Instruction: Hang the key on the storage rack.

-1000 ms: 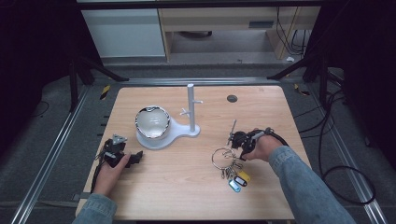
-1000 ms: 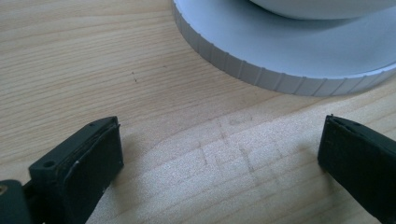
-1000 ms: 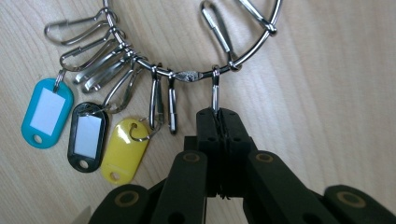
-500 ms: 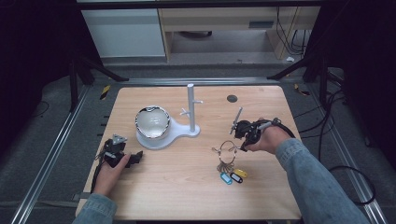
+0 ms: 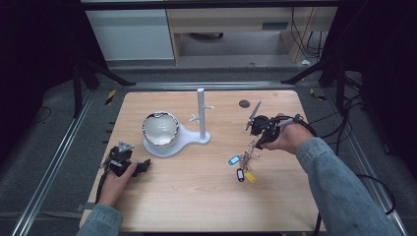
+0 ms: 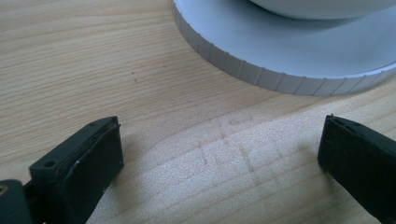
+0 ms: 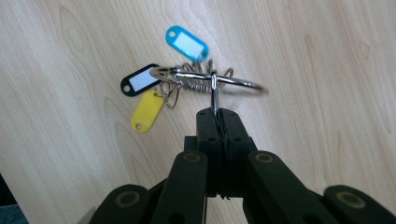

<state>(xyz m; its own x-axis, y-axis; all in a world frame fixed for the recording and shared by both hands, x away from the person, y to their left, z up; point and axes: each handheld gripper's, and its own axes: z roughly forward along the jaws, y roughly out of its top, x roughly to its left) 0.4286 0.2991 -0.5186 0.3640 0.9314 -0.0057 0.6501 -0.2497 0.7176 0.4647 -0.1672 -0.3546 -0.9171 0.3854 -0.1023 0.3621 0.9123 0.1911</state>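
My right gripper (image 7: 217, 112) is shut on a metal key ring (image 7: 212, 79) and holds it above the wooden table; blue, black and yellow key tags (image 7: 187, 43) dangle from the ring. In the high view the right gripper (image 5: 257, 141) is right of centre, with the key ring (image 5: 251, 150) and tags (image 5: 241, 169) hanging below it. A white stand (image 5: 177, 140) with an upright peg post (image 5: 201, 110) and a shiny bowl (image 5: 160, 129) sits left of it. My left gripper (image 5: 140, 166) rests low near the table's left front, open, its jaws empty (image 6: 219, 154), facing the stand's white base (image 6: 289, 56).
A small dark round disc (image 5: 244, 103) lies near the table's far right. Metal frame rails (image 5: 54, 162) run along the table's sides, and cables (image 5: 344, 118) trail off the right edge. Cabinets stand beyond the far edge.
My right gripper has risen with the key ring and moved slightly toward the far side; the tags have lifted off the table. The left gripper has stayed still.
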